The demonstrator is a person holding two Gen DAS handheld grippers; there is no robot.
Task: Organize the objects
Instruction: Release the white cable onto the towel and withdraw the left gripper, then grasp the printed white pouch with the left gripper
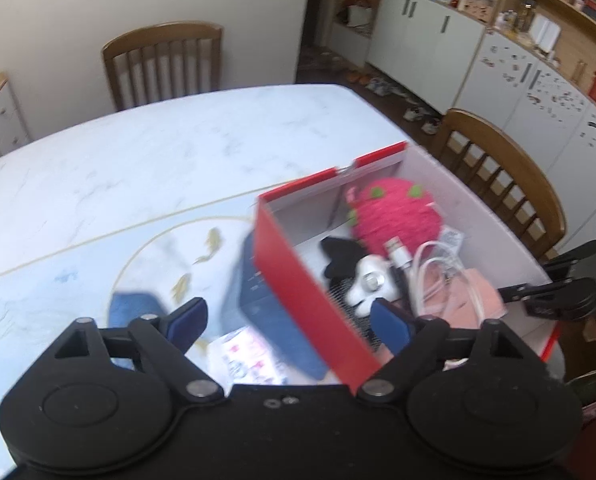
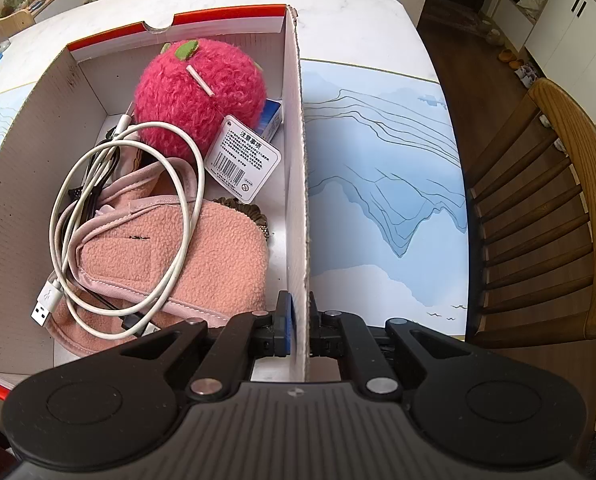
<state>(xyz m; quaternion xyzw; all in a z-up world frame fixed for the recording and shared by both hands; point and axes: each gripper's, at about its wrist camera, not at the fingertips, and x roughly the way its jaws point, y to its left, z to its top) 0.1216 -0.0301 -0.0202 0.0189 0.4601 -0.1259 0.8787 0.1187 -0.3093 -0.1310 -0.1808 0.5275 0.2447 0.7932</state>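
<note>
On the marble table, over a blue mat: left gripper spread wide, holding nothing, astride the box wall. Inside, plush strawberry, cable, pink pouch. Right gripper clamped on the box's right wall. Wooden chair, white cabinets beyond.

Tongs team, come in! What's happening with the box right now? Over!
Right tongs shut on box wall. Left tongs open, straddling the red side. Pink plush, white cable, fleece pouch inside. Blue thing beside box, blurred.
</note>
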